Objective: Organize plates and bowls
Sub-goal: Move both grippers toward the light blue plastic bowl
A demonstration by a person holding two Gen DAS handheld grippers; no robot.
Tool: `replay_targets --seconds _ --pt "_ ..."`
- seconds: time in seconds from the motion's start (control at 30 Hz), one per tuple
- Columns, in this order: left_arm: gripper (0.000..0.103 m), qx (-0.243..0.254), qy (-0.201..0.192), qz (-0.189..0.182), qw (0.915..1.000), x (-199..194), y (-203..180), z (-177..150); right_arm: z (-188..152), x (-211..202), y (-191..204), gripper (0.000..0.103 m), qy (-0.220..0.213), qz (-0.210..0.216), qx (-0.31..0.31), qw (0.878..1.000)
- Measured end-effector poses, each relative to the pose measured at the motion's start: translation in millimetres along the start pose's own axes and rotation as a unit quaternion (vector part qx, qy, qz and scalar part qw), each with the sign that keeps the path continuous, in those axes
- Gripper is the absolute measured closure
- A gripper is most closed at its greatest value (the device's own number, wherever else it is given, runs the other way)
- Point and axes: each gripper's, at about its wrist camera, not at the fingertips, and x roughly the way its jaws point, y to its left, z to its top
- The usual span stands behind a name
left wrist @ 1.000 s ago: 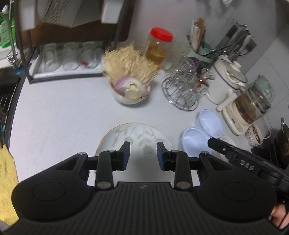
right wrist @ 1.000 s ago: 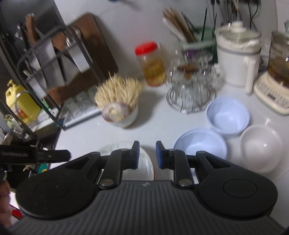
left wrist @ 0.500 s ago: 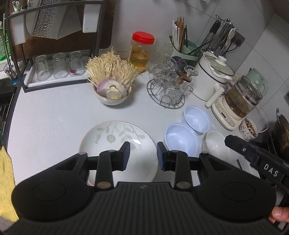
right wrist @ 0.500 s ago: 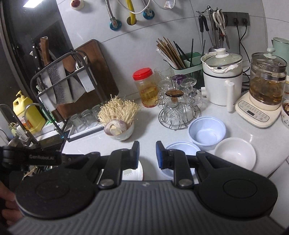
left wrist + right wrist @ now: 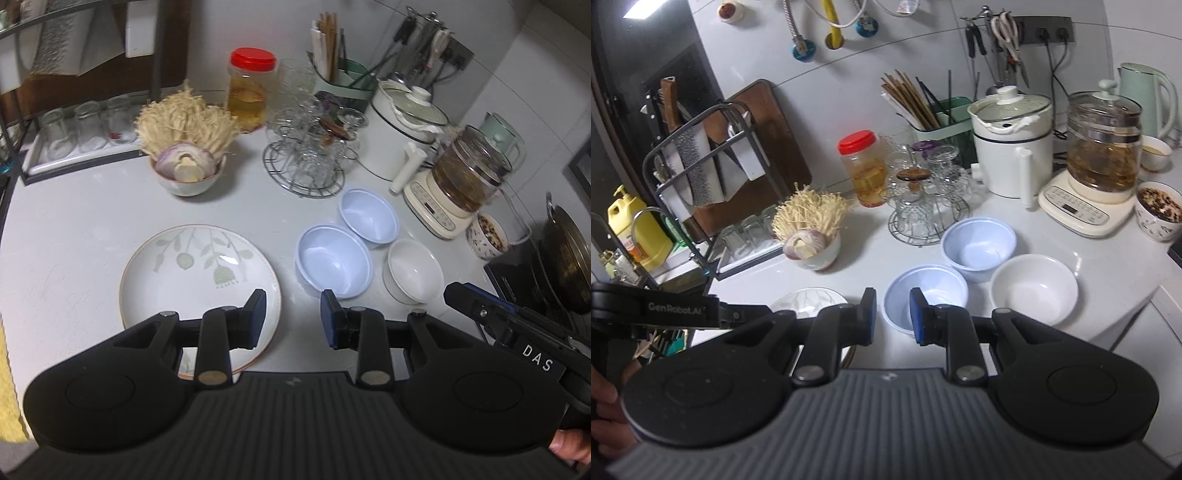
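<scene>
Nothing picked up yet, just lining up.
Leaf-print plate (image 5: 192, 273) near counter's front edge under empty, half-open left gripper (image 5: 293, 315); two blue bowls (image 5: 334, 264) plus white bowl (image 5: 413, 275) right of it; right gripper (image 5: 892, 308) empty, narrow gap. Probably stacking bowls next.

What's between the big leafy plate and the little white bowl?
A light blue bowl sits between the leafy plate and the white bowl, seen clearly in the left wrist view.

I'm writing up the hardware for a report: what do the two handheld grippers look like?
Both are matte black plastic: a ribbed body, two round hubs, angular linkages with brass-coloured pivots, blue pads on the fingers. White lettering marks the sides: "DAS" on the right gripper, "GenRobot.AI" on the left gripper.
</scene>
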Motion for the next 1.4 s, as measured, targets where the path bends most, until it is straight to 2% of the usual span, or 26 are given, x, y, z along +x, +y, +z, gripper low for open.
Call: replay_targets --seconds 0.27,0.53,0.73,1.0,1.4 --pt "0.067 0.021 0.013 -0.035 0.9991 11.5 4.4 11.9 -8.3 -4.8 1.9 0.079 -0.002 -0.041 0.028 0.999" --pt "0.067 0.034 0.026 -0.066 0.9969 26.7 22.8 22.2 -0.2 9.9 15.9 0.079 -0.006 -0.079 0.057 0.995" --pt "0.067 0.047 0.021 -0.078 0.9957 29.0 29.7 30.5 1.4 15.5 20.8 0.079 0.002 -0.1 0.064 0.993" --pt "0.067 0.033 0.028 -0.07 0.9967 45.2 24.8 30.2 3.7 25.2 4.9 0.079 0.011 -0.103 0.069 0.992" --pt "0.065 -0.001 0.031 -0.037 0.9988 93.6 -13.6 55.2 34.6 55.6 -56.6 0.079 0.02 -0.077 0.073 0.994"
